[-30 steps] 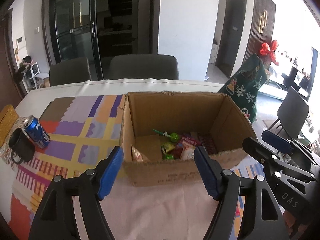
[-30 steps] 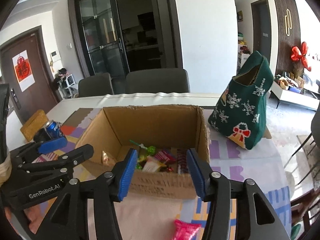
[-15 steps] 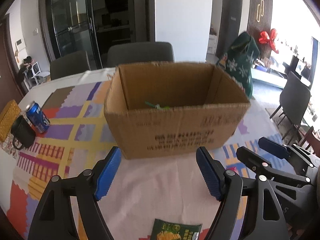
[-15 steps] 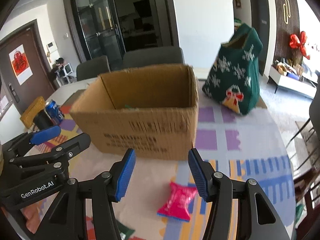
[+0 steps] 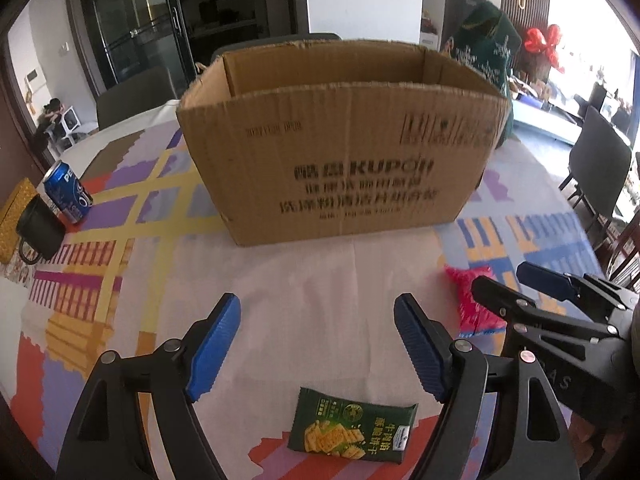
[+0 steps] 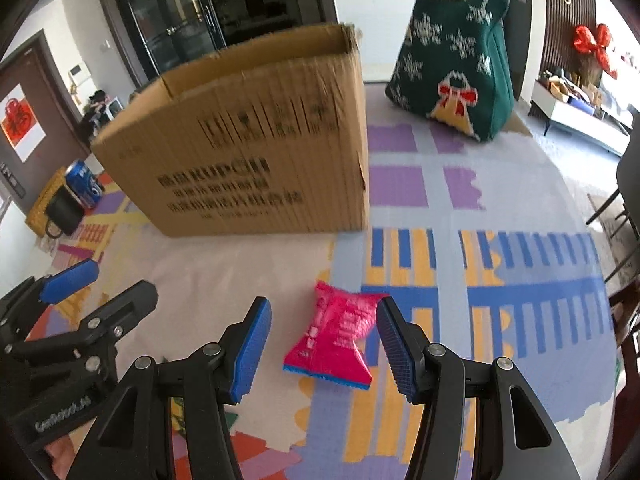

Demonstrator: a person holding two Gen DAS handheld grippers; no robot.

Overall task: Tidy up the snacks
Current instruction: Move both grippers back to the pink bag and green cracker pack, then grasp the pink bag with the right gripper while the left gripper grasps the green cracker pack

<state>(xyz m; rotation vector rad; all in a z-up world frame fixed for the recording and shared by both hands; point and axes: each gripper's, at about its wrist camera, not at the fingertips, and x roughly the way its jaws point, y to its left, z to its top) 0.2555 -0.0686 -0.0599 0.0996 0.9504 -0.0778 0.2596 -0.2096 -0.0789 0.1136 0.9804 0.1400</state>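
Observation:
An open cardboard box (image 5: pixel 340 140) stands on the table; it also shows in the right wrist view (image 6: pixel 248 152). Its contents are hidden from here. A green snack packet (image 5: pixel 352 426) lies flat on the cloth, just below my open, empty left gripper (image 5: pixel 318 348). A pink snack packet (image 6: pixel 340 338) lies on the cloth between the fingers of my open right gripper (image 6: pixel 320 350), which is low over it; whether the pads touch it I cannot tell. The pink packet also shows in the left wrist view (image 5: pixel 470 300), beside the right gripper (image 5: pixel 520 292).
A blue soda can (image 5: pixel 68 192), a black mug (image 5: pixel 40 228) and a yellow box (image 5: pixel 10 216) sit at the table's left edge. A green Christmas bag (image 6: pixel 456 60) stands right of the box. Dark chairs (image 5: pixel 596 168) surround the table with its patterned cloth (image 6: pixel 500 240).
Both grippers have dropped and pulled back from above the box opening to low over the cloth in front of it. The green and pink packets have come into view.

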